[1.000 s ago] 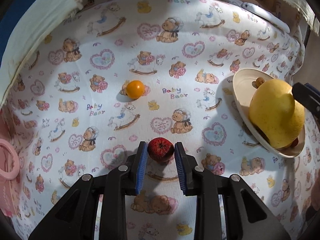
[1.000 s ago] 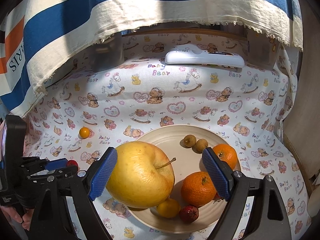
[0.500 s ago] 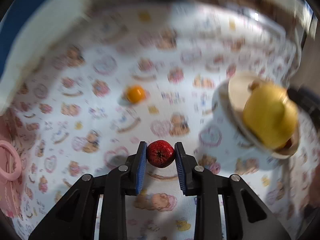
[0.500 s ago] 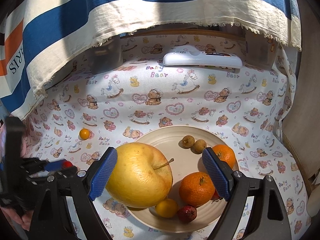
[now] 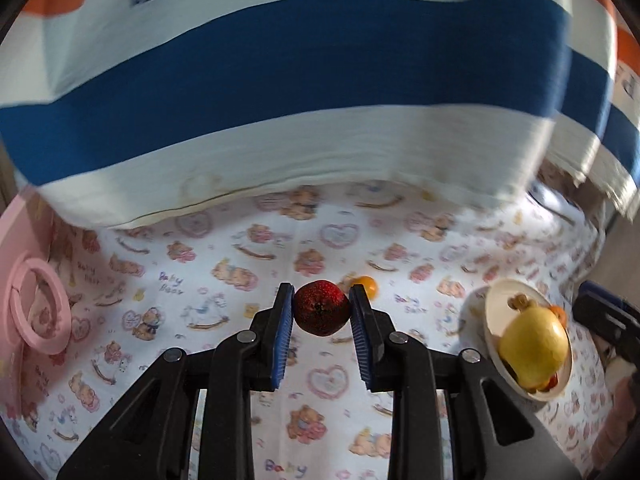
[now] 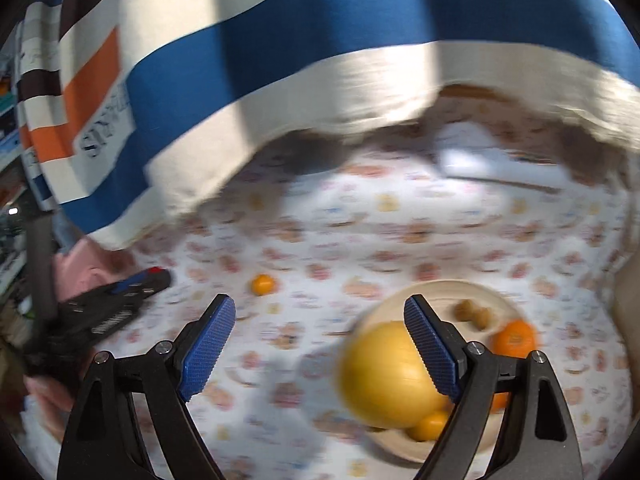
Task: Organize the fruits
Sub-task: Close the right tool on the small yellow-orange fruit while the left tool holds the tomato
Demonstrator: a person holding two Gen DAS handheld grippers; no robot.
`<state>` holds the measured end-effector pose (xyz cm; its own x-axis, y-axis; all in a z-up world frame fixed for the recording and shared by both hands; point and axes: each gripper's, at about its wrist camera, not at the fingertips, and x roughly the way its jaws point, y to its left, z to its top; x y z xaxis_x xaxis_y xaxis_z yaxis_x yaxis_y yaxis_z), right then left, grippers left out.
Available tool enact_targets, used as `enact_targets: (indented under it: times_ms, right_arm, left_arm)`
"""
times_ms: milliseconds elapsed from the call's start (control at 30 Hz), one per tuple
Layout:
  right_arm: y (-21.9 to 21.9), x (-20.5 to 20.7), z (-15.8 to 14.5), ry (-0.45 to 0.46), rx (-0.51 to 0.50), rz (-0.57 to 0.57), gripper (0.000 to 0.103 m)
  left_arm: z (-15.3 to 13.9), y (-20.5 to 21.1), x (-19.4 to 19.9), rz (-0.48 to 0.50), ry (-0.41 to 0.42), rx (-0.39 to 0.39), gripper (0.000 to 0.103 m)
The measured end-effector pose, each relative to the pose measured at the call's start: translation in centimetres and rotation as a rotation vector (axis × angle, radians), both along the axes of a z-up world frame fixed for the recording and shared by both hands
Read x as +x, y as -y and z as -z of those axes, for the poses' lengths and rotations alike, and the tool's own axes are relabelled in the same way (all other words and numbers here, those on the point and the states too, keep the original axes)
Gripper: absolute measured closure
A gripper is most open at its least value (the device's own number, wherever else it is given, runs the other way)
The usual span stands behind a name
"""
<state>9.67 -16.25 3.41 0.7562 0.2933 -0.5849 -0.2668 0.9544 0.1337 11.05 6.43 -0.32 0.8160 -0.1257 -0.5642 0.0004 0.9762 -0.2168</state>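
Clamped in the left hand-held gripper [image 5: 321,312] above the bench [image 5: 224,320], 1 small red fruit [image 5: 321,313], at risk of slipping mid-carry toward the plate [image 5: 493,312]; right hand-held gripper [image 6: 320,344] apart, empty.

Dark red fruit [image 5: 321,308], blue-padded black tongs [image 5: 321,312], pastel teddy-bear cloth [image 5: 224,276], blue-and-cream striped towel [image 5: 280,92].

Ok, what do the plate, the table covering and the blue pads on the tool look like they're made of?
Plate: probably glazed ceramic or melamine; cream, smooth, with a slight sheen on the rim.
Table covering: printed cotton-like fabric, matte, with bears and hearts; it lies soft with faint folds.
Blue pads on the right tool: likely rubber or textured plastic, with a fine gridded grip pattern.
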Motion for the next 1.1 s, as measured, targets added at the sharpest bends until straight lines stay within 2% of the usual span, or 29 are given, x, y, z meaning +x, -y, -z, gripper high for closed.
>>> enact_targets:
  times_ms: [100, 167, 233, 433, 567, 767, 967, 1100]
  right_arm:
    - [-3.4, 1.4, 1.1, -0.026, -0.047, -0.030, 0.024]
    - [-5.9, 2.3, 2.4, -0.053, -0.082, -0.076, 0.033]
    - [-7.8, 3.8, 3.9, -0.089, -0.097, -0.093, 0.038]
    - [-9.7, 7.7, 7.2, -0.174, -0.103, -0.057, 0.048]
    - [-10.3, 9.2, 8.5, -0.187, -0.137, -0.040, 0.052]
    - [-11.0, 11.1, 10.1, -0.204, -0.130, -0.042, 0.061]
    - [-12.2, 11.4, 11.2, -0.193, -0.156, -0.040, 0.062]
    - [-12.5, 11.9, 11.8, -0.185, -0.155, 0.008, 0.062]
  left_arm:
    - [0.6, -1.3, 0.1, -0.045, 0.001, -0.025, 0.076]
    - [0.9, -1.9, 0.2, -0.066, 0.001, -0.026, 0.076]
    - [1.4, -2.3, 0.5, -0.082, -0.004, -0.028, 0.076]
    - [2.1, -2.9, 1.0, -0.107, -0.033, -0.018, 0.076]
    - [2.3, -3.1, 1.0, -0.115, -0.048, -0.030, 0.076]
    - [3.1, -4.0, 1.7, -0.150, -0.074, -0.046, 0.076]
    - [4.1, -4.6, 2.3, -0.178, -0.093, -0.045, 0.076]
    - [4.3, -4.7, 2.4, -0.184, -0.098, -0.039, 0.076]
